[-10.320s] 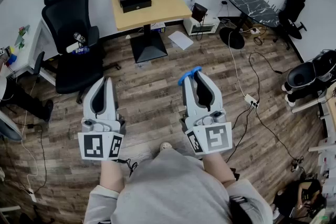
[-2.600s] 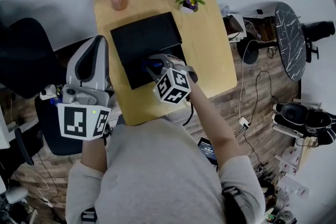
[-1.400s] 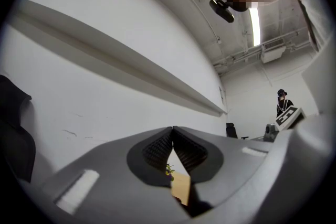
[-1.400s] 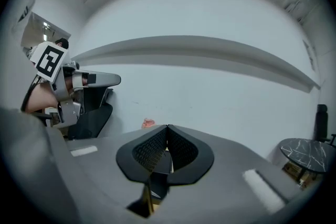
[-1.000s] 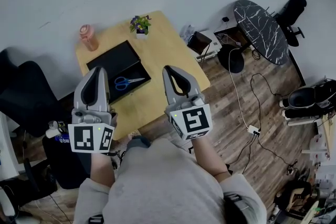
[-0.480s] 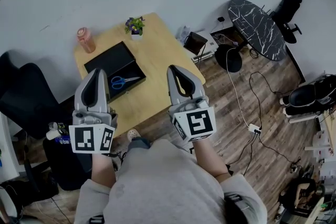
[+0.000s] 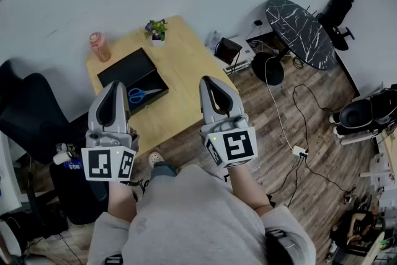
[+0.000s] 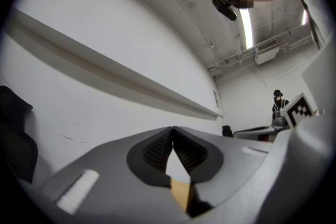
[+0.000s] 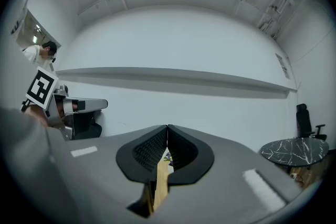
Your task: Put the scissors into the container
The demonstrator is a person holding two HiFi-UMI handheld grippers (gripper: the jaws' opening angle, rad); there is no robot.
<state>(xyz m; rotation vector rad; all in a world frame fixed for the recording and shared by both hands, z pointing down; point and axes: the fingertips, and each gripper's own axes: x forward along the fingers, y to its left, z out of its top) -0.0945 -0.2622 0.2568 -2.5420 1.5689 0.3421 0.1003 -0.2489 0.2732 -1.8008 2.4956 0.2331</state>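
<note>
Blue-handled scissors lie inside the open black container on the small wooden table in the head view. My left gripper is held up on the near side of the container, jaws shut and empty. My right gripper hovers over the table's near right edge, also shut with nothing in it. Both gripper views look at the white wall; the left gripper and the right gripper show their pads meeting at the tips. The scissors do not show in either gripper view.
A pink bottle and a small flower pot stand at the table's far edge. A black office chair stands left of the table, a marble-top table to the right. Cables and a power strip lie on the wooden floor.
Ten seconds ago my right gripper carried the blue scissors over the floor. It then reached into the container and left them there. In the last second the view has pulled back slightly from the table.
</note>
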